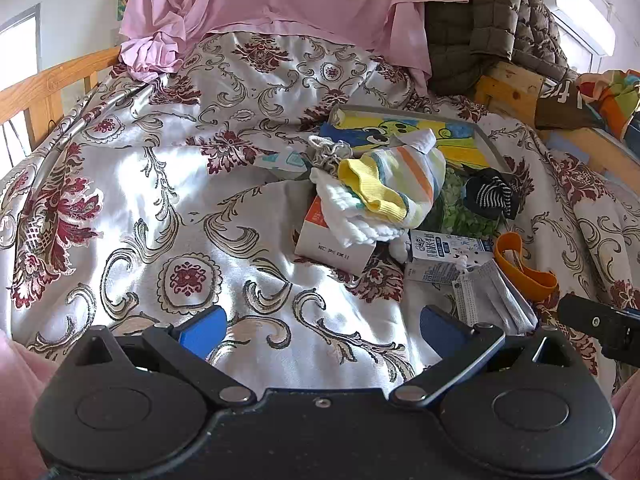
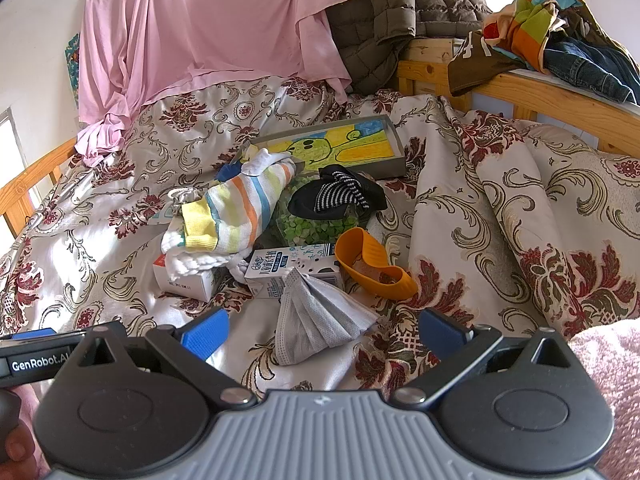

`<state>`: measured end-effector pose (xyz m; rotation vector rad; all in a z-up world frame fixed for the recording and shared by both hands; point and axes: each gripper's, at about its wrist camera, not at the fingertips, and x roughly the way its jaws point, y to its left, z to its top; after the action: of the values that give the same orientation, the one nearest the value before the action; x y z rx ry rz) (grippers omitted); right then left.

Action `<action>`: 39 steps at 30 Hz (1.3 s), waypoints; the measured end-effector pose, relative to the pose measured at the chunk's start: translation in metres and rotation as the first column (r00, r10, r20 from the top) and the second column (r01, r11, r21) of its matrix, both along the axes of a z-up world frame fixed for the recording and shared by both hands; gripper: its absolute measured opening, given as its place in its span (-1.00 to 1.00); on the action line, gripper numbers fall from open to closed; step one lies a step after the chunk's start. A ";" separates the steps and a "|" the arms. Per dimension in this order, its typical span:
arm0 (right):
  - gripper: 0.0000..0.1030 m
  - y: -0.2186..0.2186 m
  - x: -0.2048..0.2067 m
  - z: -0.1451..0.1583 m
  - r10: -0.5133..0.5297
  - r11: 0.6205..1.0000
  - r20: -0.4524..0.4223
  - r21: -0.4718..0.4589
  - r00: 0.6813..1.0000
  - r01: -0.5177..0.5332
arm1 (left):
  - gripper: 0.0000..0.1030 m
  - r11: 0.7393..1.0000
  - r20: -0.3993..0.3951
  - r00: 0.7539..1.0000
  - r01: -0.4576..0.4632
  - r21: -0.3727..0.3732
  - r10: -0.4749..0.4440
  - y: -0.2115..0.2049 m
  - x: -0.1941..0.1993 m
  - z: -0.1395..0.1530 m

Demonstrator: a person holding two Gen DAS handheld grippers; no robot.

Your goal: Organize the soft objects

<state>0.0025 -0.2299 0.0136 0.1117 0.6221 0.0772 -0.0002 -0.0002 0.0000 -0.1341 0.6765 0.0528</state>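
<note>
A pile of small things lies on the patterned bedspread (image 1: 168,184). A striped pastel sock (image 1: 400,180) (image 2: 240,208) lies on white socks (image 1: 352,220) (image 2: 192,260) over a small carton (image 1: 332,252). A black striped sock (image 1: 490,196) (image 2: 340,196) rests on a bag of green bits (image 2: 320,228). A grey face mask (image 2: 320,328) (image 1: 496,300) lies nearest, just ahead of my right gripper (image 2: 324,332), which is open. My left gripper (image 1: 324,328) is open over bare bedspread, left of the mask.
A milk carton (image 2: 292,268), an orange silicone holder (image 2: 372,264) and a grey tray with a crayon drawing (image 2: 340,144) sit among the pile. A pink sheet (image 2: 208,32), a quilted jacket (image 2: 400,8) and clothes on the wooden rail (image 2: 540,92) border the bed.
</note>
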 end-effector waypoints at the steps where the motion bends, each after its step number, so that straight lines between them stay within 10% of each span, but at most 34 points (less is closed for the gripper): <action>1: 1.00 0.000 0.000 0.000 0.000 1.000 0.000 0.000 1.000 0.000 | 0.99 1.000 0.000 1.000 0.000 0.000 0.000 0.000 0.000 0.000; 39: 1.00 -0.002 0.000 -0.001 -0.008 1.000 -0.010 0.011 1.000 0.008 | 0.99 1.000 -0.002 1.000 0.003 0.004 -0.003 0.000 0.000 0.000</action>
<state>0.0028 -0.2320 0.0129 0.1255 0.6316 0.0726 -0.0001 -0.0007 0.0000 -0.1289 0.6788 0.0513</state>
